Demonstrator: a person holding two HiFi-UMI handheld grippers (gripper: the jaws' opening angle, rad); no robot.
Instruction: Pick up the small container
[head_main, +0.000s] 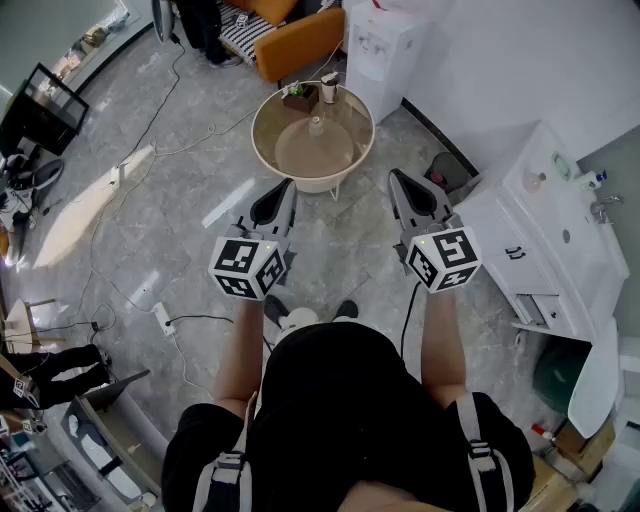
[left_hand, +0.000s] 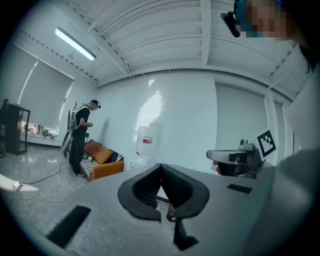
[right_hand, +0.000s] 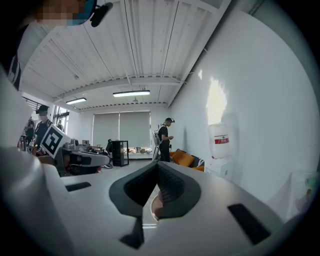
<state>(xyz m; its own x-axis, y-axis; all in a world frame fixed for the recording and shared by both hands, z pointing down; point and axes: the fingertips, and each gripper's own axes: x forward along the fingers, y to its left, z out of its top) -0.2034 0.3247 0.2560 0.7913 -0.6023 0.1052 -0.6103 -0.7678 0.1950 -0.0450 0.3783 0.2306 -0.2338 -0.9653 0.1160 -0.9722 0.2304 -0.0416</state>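
A small pale container (head_main: 316, 126) stands upright in the middle of the round beige table (head_main: 270, 152). A dark cup (head_main: 328, 90) and a small planter box (head_main: 297, 98) sit at the table's far rim. My left gripper (head_main: 288, 183) (left_hand: 160, 166) hangs in the air near the table's near edge, jaws shut with nothing between them. My right gripper (head_main: 394, 175) (right_hand: 157, 164) is level with it to the right of the table, its jaws also meeting at the tips and empty. Both point towards the table, short of the container.
Behind the table stand a white water dispenser (head_main: 372, 45) and an orange sofa (head_main: 298, 40). A white sink cabinet (head_main: 560, 230) runs along the right. Cables and a power strip (head_main: 163, 318) lie on the floor at left. A person (left_hand: 80, 137) stands by the sofa.
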